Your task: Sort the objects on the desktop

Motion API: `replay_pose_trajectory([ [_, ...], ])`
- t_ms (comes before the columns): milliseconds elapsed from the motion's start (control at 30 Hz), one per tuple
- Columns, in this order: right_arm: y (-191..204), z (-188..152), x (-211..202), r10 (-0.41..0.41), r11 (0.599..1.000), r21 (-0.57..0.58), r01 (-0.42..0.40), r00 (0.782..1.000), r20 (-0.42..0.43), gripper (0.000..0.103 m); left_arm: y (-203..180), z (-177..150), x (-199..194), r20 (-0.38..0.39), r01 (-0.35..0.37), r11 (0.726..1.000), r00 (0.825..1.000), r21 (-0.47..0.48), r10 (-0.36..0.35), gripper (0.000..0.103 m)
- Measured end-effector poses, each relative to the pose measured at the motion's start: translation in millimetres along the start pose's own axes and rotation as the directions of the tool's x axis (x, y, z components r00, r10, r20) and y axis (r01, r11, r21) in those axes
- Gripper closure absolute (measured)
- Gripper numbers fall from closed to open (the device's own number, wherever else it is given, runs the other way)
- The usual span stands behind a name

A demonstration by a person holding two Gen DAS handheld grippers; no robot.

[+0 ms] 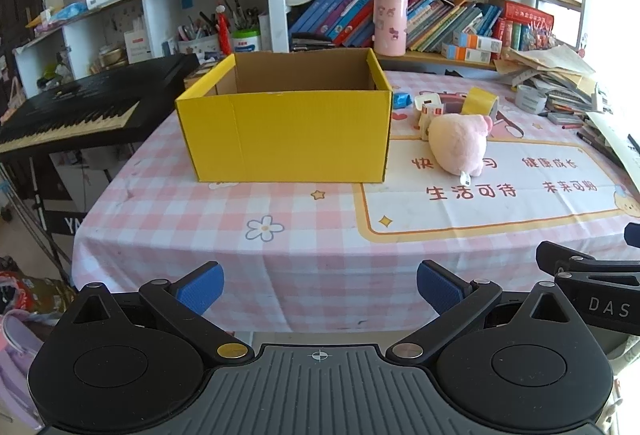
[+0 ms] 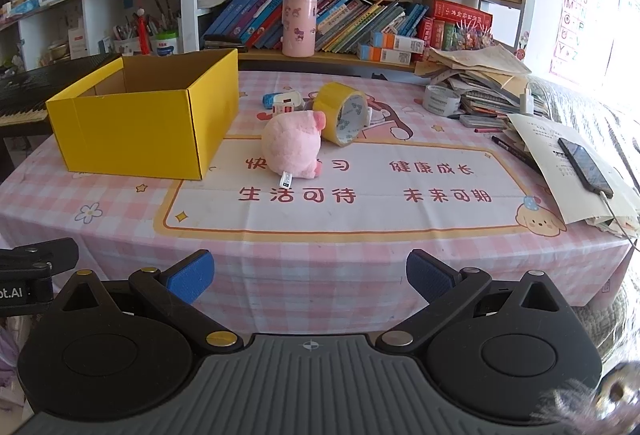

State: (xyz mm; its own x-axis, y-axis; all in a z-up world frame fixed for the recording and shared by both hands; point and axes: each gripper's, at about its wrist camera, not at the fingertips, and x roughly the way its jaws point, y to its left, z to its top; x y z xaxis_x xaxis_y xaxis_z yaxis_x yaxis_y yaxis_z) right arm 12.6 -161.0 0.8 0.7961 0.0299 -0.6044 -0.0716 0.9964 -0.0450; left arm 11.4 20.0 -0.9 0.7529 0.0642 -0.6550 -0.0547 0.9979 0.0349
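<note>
A: Taking the yellow box (image 2: 140,123) as the landmark, what lay left of it?

B: A black keyboard (image 1: 76,107), just past the table edge. The box itself stood open-topped on the pink checked tablecloth (image 1: 304,227).

A: And to the right of the box?

B: The pink plush toy (image 2: 294,149) lay just beside its right wall. Behind the toy sat a small white-and-red item (image 2: 285,106), possibly a charger, though too small to tell. A yellow tape roll (image 2: 344,119) stood on edge, touching the toy. Far right of the box, a phone (image 2: 586,167) rested on papers.

A: The grippers?

B: The left gripper (image 1: 320,289) hovered before the box, jaws spread, holding nothing. The right gripper (image 2: 310,279) hung likewise released, well short of the toy.
</note>
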Motion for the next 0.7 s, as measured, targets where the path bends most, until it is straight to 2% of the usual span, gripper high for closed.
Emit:
replay_pose_trajectory([
  [700,-21.4,13.5,28.5,-0.029,0.999,0.02,0.03,0.999,-0.025,0.0,-31.8,20.5,27.2,-0.004,0.068,0.996,0.998,0.062,-0.067,0.0],
])
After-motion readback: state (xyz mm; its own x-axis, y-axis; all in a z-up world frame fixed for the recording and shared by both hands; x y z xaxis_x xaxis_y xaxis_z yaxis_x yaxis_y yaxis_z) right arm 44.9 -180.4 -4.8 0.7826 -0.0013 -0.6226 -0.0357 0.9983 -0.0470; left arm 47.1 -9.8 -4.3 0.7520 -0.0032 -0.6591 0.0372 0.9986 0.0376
